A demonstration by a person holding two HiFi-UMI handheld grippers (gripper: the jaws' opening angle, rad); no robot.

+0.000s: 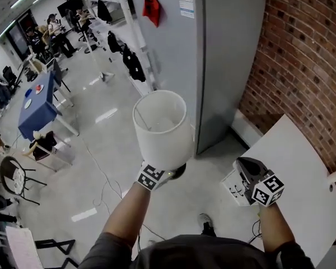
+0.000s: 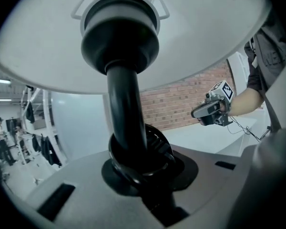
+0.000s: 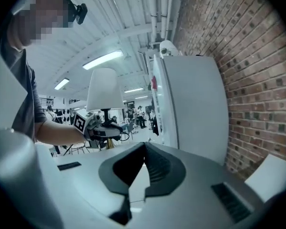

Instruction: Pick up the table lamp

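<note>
The table lamp is in the air, upright, with its white shade (image 1: 162, 129) seen from above in the head view. My left gripper (image 1: 169, 174) is shut on the lamp's black stem (image 2: 126, 113) just under the shade (image 2: 43, 46). The stem's lower end and any base are hidden. In the right gripper view the lamp (image 3: 105, 89) and my left gripper (image 3: 108, 128) show at the left. My right gripper (image 1: 245, 167) hovers to the right, apart from the lamp, its jaws shut tip to tip with nothing between them (image 3: 144, 149).
A tall grey fridge (image 1: 218, 55) stands just behind the lamp, against a brick wall (image 1: 308, 55). A white table (image 1: 302, 167) lies under my right gripper. Far left are clothes racks, a blue table (image 1: 38, 102), chairs and people.
</note>
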